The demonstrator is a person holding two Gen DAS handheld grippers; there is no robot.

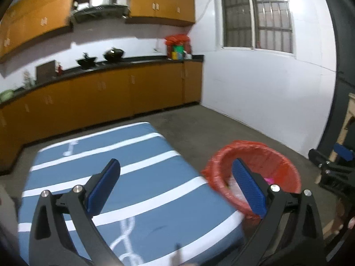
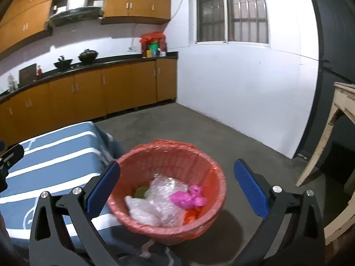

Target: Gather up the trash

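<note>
Beside the blue striped table (image 2: 55,155), collected trash (image 2: 159,197) lies in the red-lined wicker bin (image 2: 206,168); right gripper (image 2: 177,186) and left gripper (image 1: 177,186) are held wide, empty; remaining litter should be sought before closing.

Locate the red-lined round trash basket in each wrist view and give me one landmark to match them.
Left wrist view: the red-lined round trash basket sits lower right, partly behind the left gripper's right finger.
Right wrist view: it fills the lower centre between the open jaws of the right gripper, with clear plastic and a pink bag inside.
Shared landmark: the blue white-striped cushioned table just left of the basket.
</note>
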